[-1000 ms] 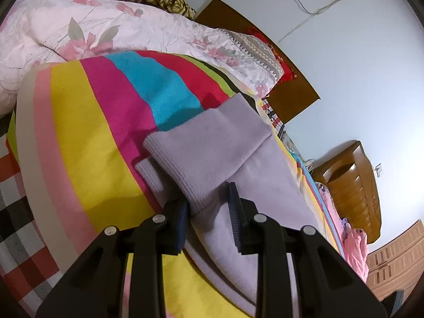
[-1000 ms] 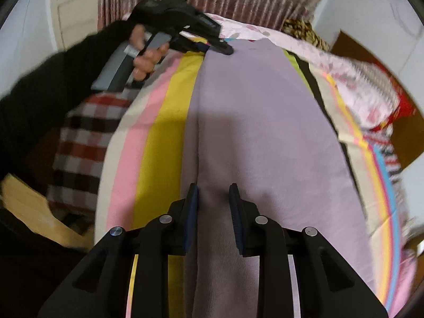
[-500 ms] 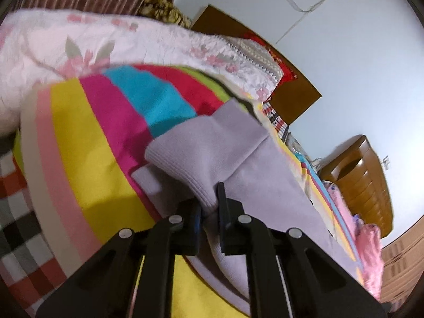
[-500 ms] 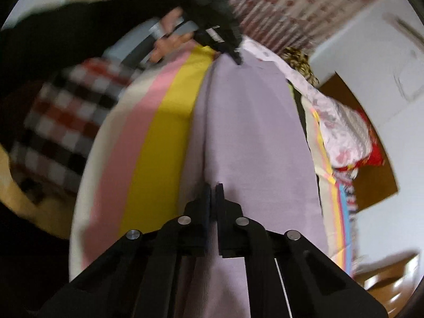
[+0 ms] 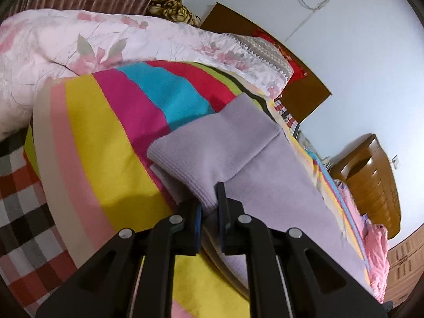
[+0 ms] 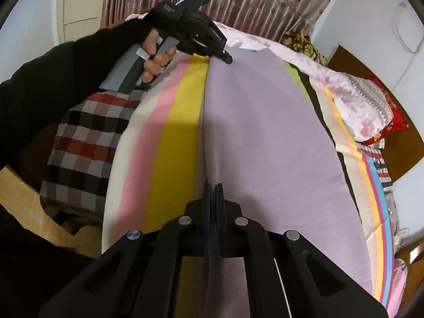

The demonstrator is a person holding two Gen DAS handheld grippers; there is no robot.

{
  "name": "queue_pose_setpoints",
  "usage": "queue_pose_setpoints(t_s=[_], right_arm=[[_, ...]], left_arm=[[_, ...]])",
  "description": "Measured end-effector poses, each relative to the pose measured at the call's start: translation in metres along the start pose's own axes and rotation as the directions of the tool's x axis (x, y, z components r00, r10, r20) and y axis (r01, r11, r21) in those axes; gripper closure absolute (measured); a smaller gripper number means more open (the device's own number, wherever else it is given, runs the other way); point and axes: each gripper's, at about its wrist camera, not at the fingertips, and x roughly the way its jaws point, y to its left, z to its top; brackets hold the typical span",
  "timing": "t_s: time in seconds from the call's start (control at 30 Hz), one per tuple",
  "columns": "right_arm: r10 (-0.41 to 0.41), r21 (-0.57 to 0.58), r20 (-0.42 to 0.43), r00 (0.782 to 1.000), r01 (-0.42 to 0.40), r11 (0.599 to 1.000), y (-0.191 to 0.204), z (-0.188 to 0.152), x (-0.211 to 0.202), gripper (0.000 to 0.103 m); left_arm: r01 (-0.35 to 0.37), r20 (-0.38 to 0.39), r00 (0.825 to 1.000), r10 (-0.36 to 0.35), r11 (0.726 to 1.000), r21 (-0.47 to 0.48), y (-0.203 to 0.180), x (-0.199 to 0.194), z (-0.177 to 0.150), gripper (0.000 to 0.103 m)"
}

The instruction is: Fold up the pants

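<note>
Lilac knit pants (image 6: 265, 132) lie stretched along a striped blanket (image 6: 180, 122) on a bed. In the left wrist view my left gripper (image 5: 210, 204) is shut on the ribbed end (image 5: 209, 159) of the pants, with cloth pinched between its pads. In the right wrist view my right gripper (image 6: 212, 193) is shut on the near edge of the pants at a crease. At the far end of the pants in that view is the left gripper (image 6: 228, 58), held by a hand in a black sleeve (image 6: 66, 79).
A pink floral quilt (image 5: 79, 45) and pillows lie beyond the blanket by a brown headboard (image 5: 299, 84). A checked sheet (image 6: 87, 143) hangs at the bed's left side. A wooden cabinet (image 5: 371, 180) stands by the wall. Curtains (image 6: 238, 5) hang behind the bed.
Both grippers went from open to shut, each pinching the pants' cloth. The hands stayed roughly where they were.
</note>
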Motion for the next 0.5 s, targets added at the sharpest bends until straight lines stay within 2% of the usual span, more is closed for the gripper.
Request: queue_pose_setpoints(t_s=[0.13,0.3,0.5], right_arm=[[-0.005,0.012,0.038,0.999,0.004,1.000,-0.006,0.006,-0.019,0.100],[0.009,-0.023,-0.023,1.000,-0.010,1.000,0.007,-0.002,0.003,0.098],[0.017,-0.015,0.002,1.000,-0.017,1.000,0.004,0.002,-0.012,0.098]], left_arm=[[-0.013,0.020,1.000,0.012,0.999,0.033,-0.007,-0.005,0.004,0.094],[-0.038,-0.006,0.999,0.038,0.999,0.039,-0.005,0.007,0.000,0.093],[-0.063,0.015,0.998,0.062,0.996,0.060,-0.010,0.003,-0.001,0.093]])
